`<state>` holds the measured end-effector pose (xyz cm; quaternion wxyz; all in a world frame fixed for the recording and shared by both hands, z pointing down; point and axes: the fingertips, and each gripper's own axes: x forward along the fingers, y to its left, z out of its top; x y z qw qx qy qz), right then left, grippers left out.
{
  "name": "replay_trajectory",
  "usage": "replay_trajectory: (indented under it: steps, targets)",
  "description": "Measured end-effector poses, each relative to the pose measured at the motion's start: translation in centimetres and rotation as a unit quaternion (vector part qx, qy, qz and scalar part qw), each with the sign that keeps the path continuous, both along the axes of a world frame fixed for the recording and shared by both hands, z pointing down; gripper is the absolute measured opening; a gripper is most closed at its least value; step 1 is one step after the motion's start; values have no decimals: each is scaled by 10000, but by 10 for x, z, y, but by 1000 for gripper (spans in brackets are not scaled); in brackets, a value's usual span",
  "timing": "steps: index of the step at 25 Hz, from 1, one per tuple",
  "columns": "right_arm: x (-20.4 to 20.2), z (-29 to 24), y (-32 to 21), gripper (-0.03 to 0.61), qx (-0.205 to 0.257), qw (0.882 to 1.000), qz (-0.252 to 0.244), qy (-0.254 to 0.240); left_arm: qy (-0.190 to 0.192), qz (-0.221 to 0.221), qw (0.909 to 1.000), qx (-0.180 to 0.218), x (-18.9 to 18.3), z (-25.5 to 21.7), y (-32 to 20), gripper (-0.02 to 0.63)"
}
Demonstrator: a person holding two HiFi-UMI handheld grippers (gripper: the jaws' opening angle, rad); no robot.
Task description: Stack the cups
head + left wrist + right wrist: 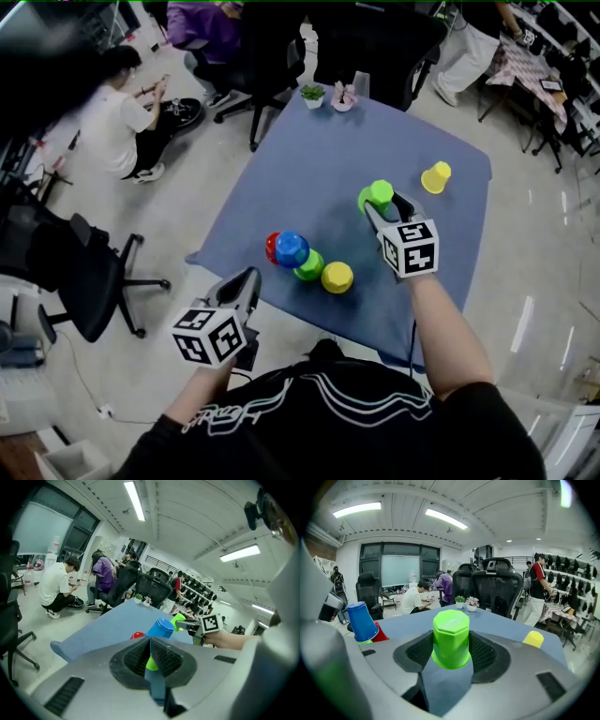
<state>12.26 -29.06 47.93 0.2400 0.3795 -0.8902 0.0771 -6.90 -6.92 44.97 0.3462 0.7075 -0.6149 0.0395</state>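
Upside-down cups stand on the blue table (375,141). A red cup (270,247), a blue cup (292,248), a green cup (309,266) and a yellow cup (337,277) cluster near the front edge. Another yellow cup (435,176) stands alone at the far right. My right gripper (380,202) is shut on a second, light green cup (451,639), its pads pressing both sides. The blue cup (362,620) lies to its left. My left gripper (249,277) hovers at the table's front-left edge, jaws together and empty, facing the blue cup (161,627).
Two small potted plants (312,95) (343,97) sit at the table's far edge. Black office chairs (375,47) stand behind the table, and another chair (75,272) is on the left floor. A person (117,122) crouches at far left.
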Motion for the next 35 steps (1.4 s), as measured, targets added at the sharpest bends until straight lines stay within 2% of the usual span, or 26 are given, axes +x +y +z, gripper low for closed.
replay_trajectory:
  steps: [20, 35]
  targets:
    - [-23, -67, 103, 252, 415, 9982, -310, -309, 133, 102, 9993, 342, -3, -18, 60, 29]
    - [-46, -66, 166, 252, 342, 9970, -597, -362, 102, 184, 9988, 431, -7, -25, 98, 28]
